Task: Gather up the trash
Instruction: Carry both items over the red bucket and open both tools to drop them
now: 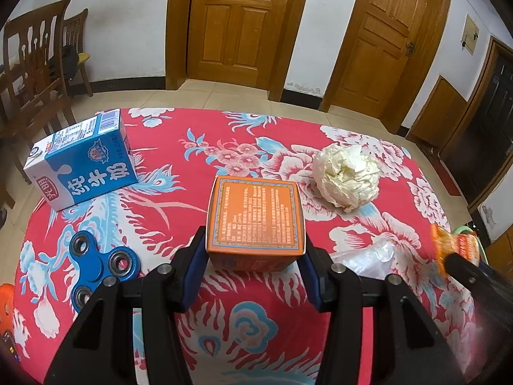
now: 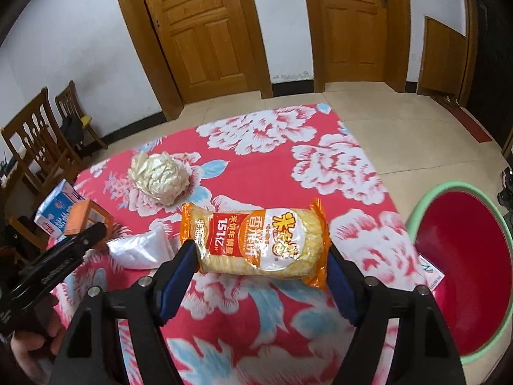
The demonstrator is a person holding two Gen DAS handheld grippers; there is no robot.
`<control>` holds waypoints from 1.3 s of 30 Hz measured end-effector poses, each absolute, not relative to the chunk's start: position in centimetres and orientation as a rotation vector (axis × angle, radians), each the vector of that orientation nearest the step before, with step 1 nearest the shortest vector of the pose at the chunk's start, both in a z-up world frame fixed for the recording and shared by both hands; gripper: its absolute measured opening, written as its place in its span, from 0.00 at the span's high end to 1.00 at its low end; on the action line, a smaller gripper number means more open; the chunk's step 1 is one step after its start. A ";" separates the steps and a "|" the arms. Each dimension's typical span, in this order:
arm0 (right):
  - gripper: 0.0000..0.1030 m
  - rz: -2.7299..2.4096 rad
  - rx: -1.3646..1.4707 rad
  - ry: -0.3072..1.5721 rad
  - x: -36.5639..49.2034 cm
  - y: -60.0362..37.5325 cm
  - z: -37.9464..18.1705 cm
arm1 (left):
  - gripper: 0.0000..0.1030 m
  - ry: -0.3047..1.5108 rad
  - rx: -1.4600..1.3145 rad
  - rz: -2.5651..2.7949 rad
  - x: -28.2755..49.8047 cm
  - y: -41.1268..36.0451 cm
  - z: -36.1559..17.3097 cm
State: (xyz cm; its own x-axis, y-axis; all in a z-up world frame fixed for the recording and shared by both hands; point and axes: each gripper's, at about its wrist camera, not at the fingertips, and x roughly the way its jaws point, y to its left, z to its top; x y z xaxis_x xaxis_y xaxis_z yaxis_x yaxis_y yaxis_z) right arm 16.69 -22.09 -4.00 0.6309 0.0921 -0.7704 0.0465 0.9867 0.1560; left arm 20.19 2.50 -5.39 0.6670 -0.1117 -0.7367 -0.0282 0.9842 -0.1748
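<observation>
Now left tool (image 1: 255,256) clamped on orange box (image 1: 256,211), right tool (image 2: 261,263) clamped on snack packet (image 2: 256,240).

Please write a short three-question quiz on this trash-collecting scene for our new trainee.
1. True or false: the left claw grips the blue milk carton.
2. What does the right claw hold? A) crumpled paper ball B) rice cracker packet C) fidget spinner
3. Which colour lines the inside of the green-rimmed bin?

Key:
1. False; it grips the orange box.
2. B.
3. Red.
</observation>
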 end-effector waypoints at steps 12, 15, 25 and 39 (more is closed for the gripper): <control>0.24 -0.040 0.272 0.873 11.2 -26.6 -3.5 | 0.49 0.812 -0.172 -0.079 19.5 1.8 -3.7; 0.24 -0.059 0.295 0.871 10.1 -27.9 -3.6 | 0.49 0.808 -0.175 -0.091 19.1 1.5 -3.0; 0.24 -0.139 0.369 0.847 6.6 -32.4 -3.6 | 0.49 0.813 -0.166 -0.176 17.0 -0.9 -1.3; 0.24 -0.246 0.461 0.810 3.4 -38.7 -4.3 | 0.49 0.845 -0.137 -0.338 15.1 -7.5 -0.1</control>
State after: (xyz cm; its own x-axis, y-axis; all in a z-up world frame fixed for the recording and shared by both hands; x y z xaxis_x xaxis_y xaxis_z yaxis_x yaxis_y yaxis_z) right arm 3.36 -38.66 -4.30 0.6687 -0.0368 -0.7426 0.3822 0.8737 0.3009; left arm 15.09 -7.47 -0.10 0.6143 -0.3463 -0.7090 0.2385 0.9380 -0.2516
